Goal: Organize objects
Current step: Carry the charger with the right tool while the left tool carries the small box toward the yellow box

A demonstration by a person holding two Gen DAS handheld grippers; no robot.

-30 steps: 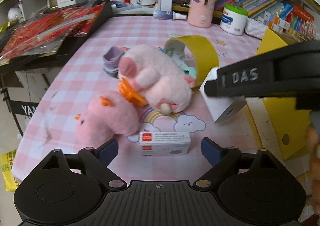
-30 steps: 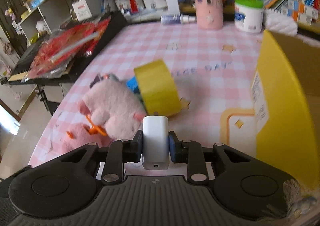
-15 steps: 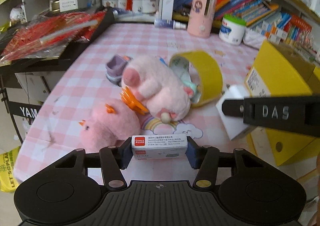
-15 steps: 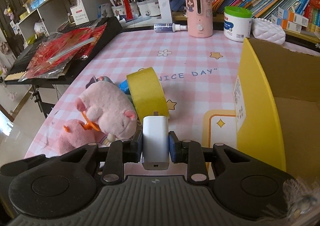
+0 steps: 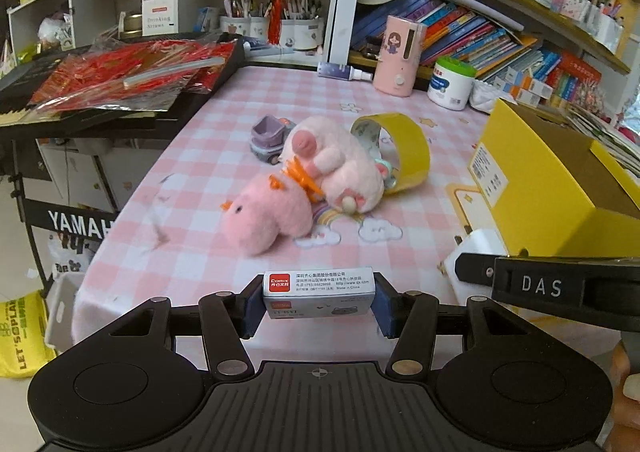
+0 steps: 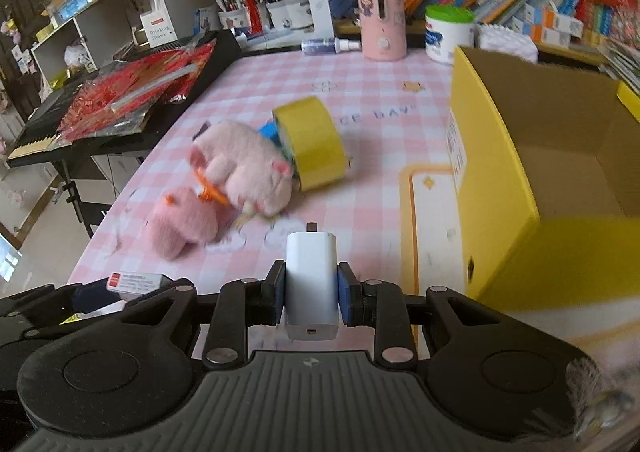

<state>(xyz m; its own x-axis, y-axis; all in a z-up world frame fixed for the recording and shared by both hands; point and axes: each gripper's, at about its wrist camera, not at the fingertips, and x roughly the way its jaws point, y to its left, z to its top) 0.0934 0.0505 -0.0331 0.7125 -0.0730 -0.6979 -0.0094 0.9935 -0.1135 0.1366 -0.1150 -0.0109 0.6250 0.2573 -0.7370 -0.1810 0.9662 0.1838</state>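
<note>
My left gripper is shut on a small white staples box with a red logo and holds it above the table's near edge. My right gripper is shut on a white charger block and holds it up just left of the open yellow cardboard box. In the left wrist view the charger shows beside the yellow box. Two pink plush toys, a yellow tape roll and a purple toy truck lie mid-table.
A pink checked cloth covers the table. At the back stand a pink dispenser, a white jar and a spray bottle. A keyboard with red foil packets sits at the left. Bookshelves run behind.
My left gripper closed on the staples box and lifted it back toward the near edge. My right gripper carried the charger back and right, alongside the yellow box.
</note>
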